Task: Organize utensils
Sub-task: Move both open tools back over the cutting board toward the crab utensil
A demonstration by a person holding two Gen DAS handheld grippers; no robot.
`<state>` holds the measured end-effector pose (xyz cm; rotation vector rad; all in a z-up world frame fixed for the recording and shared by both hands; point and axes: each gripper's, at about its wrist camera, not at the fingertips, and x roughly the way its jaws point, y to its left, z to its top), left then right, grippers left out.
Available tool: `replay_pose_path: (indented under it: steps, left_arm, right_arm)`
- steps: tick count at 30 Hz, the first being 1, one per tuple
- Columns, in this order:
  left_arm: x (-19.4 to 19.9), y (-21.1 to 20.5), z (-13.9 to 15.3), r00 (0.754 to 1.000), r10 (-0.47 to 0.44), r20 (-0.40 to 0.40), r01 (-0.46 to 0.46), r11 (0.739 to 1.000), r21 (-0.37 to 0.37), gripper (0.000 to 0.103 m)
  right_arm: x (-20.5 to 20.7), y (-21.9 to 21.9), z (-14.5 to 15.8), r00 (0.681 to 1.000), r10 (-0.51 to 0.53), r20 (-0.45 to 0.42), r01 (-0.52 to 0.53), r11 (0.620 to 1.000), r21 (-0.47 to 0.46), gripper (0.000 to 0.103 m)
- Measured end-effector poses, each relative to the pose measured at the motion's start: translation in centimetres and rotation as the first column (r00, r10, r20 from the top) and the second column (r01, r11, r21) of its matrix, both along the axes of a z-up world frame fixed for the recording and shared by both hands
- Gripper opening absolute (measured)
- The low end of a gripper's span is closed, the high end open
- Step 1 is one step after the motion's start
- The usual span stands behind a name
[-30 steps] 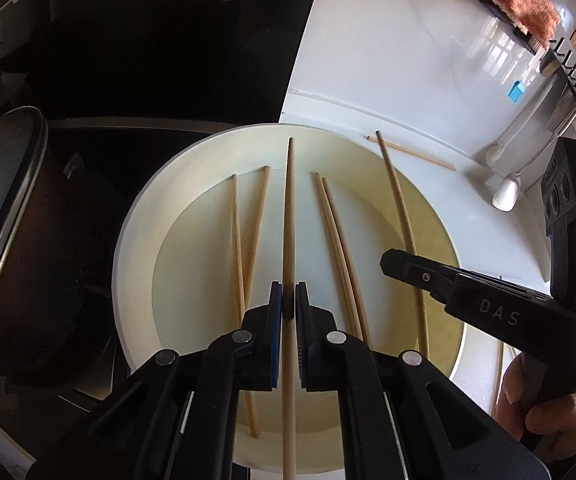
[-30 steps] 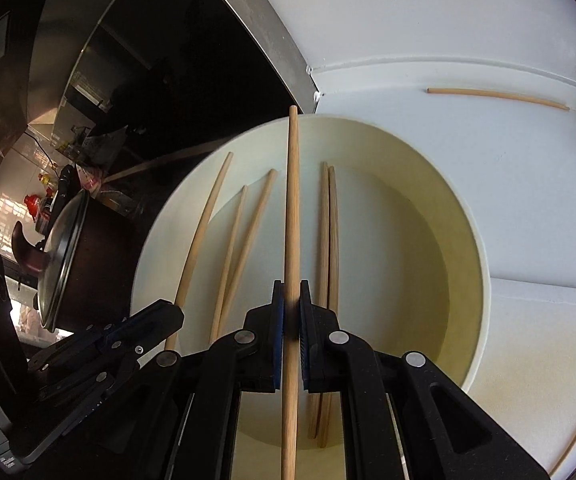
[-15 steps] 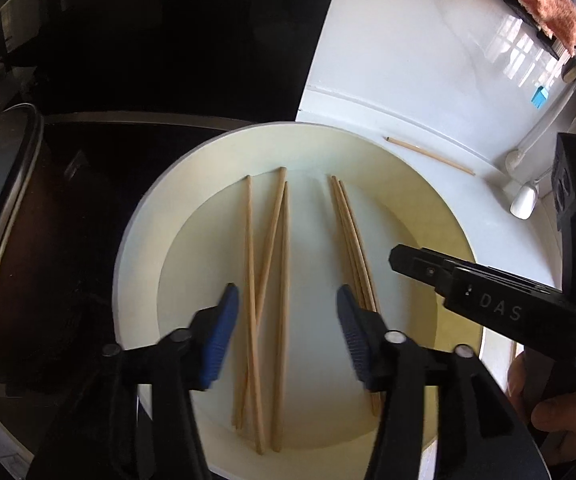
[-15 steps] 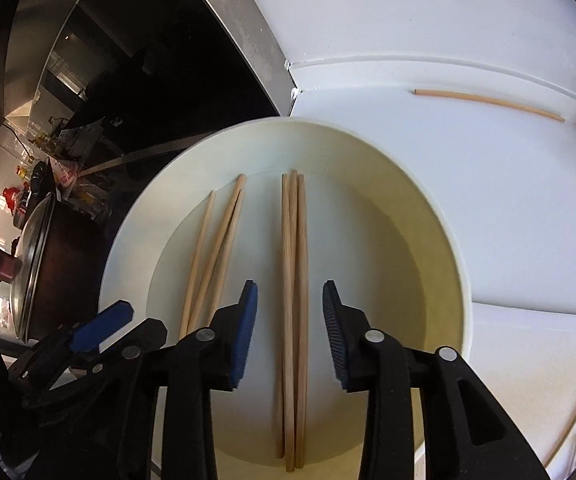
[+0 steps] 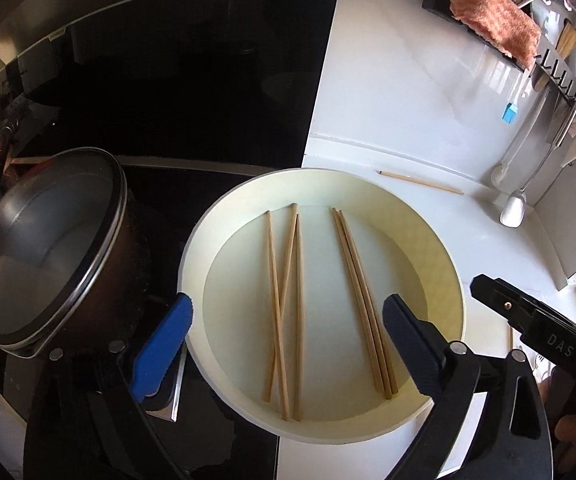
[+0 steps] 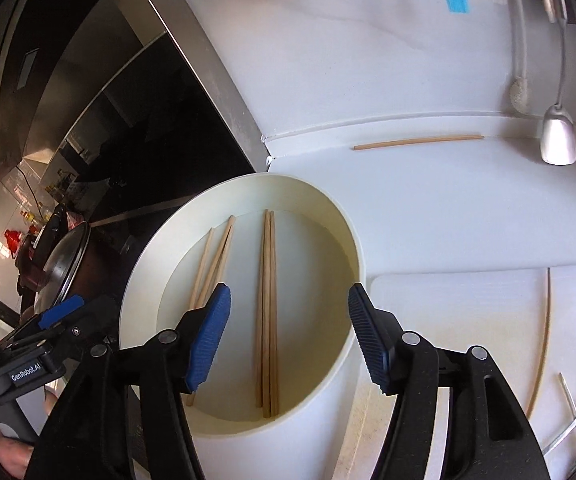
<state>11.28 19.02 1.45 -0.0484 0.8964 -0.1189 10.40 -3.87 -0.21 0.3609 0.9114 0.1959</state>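
A glossy white desk (image 5: 400, 92) runs beside a black glass cooktop (image 5: 192, 92), where a dark pot with a glass lid (image 5: 44, 248) stands. Along the far wall, a rail (image 5: 560, 76) carries hanging ladles, a blue brush (image 5: 509, 113) and an orange cloth (image 5: 492, 28). Bright daylight glares off the white surface.

Cream bowl (image 5: 440, 256); tan chopsticks (image 5: 362, 304); blue-padded black gripper (image 6: 288, 334).

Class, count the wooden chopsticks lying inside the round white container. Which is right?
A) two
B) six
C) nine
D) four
B: the left wrist view shows three crossed chopsticks on one side of the white container and three parallel chopsticks on the other, six in all.
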Motion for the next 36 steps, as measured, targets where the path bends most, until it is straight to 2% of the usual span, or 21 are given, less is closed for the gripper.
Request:
replay_pose_path:
  steps: [2, 7, 11, 16, 18, 20, 23, 25, 29, 31, 36]
  left_arm:
    - [-0.9, -0.5, 0.7, 0.999, -0.009, 0.039, 0.007, 0.999, 0.038, 0.097]
    - [-2.8, -2.3, 2.2, 0.988, -0.1, 0.12, 0.092, 0.993, 0.067, 0.097]
    - [-4.0, -4.5, 2.4, 0.973, -0.179, 0.144, 0.179, 0.984, 0.011, 0.097]
    - [-4.9, -9.1, 1.7, 0.95, -0.291, 0.116, 0.302, 0.949, -0.094, 0.097]
    - [-5.6, -11.4, 1.1, 0.941, -0.319, 0.113, 0.331, 0.939, -0.099, 0.097]
    - [-6.3, -13.8, 0.4, 0.931, -0.353, 0.089, 0.361, 0.928, -0.095, 0.097]
    - [-7.8, -17.2, -0.5, 0.92, -0.386, 0.067, 0.391, 0.916, -0.085, 0.097]
    - [-8.8, -19.5, -1.2, 0.917, -0.395, 0.055, 0.398, 0.914, -0.076, 0.097]
    - [-10.1, -23.3, -3.2, 0.934, -0.356, 0.012, 0.356, 0.933, -0.045, 0.097]
    - [-10.7, -24.7, -4.3, 0.944, -0.331, -0.017, 0.329, 0.942, -0.066, 0.097]
    - [-11.9, -27.1, -6.6, 0.966, -0.253, -0.045, 0.251, 0.967, -0.036, 0.097]
  right_arm:
    - [-1.7, -0.6, 0.6, 0.998, -0.04, 0.038, 0.041, 0.999, -0.03, 0.059]
    - [-5.1, -2.3, 0.7, 0.985, -0.15, 0.085, 0.156, 0.985, -0.071, 0.06]
    - [-8.6, -5.1, 0.3, 0.972, -0.225, 0.07, 0.228, 0.972, -0.047, 0.06]
    - [-13.4, -9.3, -0.2, 0.945, -0.32, 0.061, 0.325, 0.939, -0.108, 0.06]
    - [-15.4, -11.4, -0.3, 0.929, -0.364, 0.068, 0.37, 0.919, -0.137, 0.062]
    - [-17.1, -13.8, -0.7, 0.909, -0.413, 0.049, 0.415, 0.896, -0.155, 0.069]
    - [-19.0, -17.9, -1.9, 0.884, -0.467, -0.022, 0.457, 0.874, -0.162, 0.069]
    - [-20.4, -20.3, -2.4, 0.877, -0.48, -0.025, 0.471, 0.869, -0.15, 0.069]
    - [-21.3, -23.9, -4.1, 0.904, -0.425, -0.053, 0.41, 0.894, -0.18, 0.069]
    - [-21.4, -25.3, -5.3, 0.926, -0.372, -0.068, 0.356, 0.918, -0.173, 0.069]
    - [-20.8, -26.9, -7.6, 0.961, -0.253, -0.107, 0.235, 0.959, -0.156, 0.069]
